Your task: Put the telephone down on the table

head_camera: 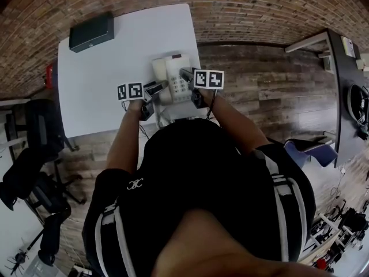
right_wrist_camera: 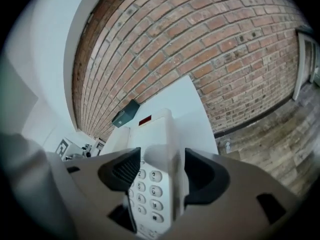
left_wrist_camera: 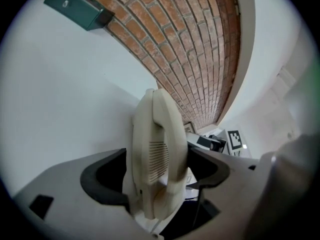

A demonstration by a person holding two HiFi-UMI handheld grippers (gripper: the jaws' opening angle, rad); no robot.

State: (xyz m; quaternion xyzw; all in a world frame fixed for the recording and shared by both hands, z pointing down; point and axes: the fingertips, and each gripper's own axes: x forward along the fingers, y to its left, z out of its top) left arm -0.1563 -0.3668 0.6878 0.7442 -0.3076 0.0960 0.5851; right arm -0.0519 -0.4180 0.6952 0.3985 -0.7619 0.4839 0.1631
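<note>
A cream telephone (head_camera: 173, 79) with a grey keypad is held between both grippers over the near right part of the white table (head_camera: 109, 74). My left gripper (head_camera: 155, 89) is shut on its handset (left_wrist_camera: 157, 149), which stands on edge between the jaws of the left gripper (left_wrist_camera: 157, 179). My right gripper (head_camera: 188, 74) is shut on the right edge of the telephone (right_wrist_camera: 150, 184), beside the keypad. I cannot tell whether the telephone's underside touches the table.
A dark green box (head_camera: 91, 31) lies at the table's far left corner, also seen as the box (right_wrist_camera: 125, 113) in the right gripper view. A brick wall (head_camera: 242, 4) runs behind the table. A black office chair (head_camera: 40, 154) stands at the left, and wooden floor (head_camera: 271, 91) lies to the right.
</note>
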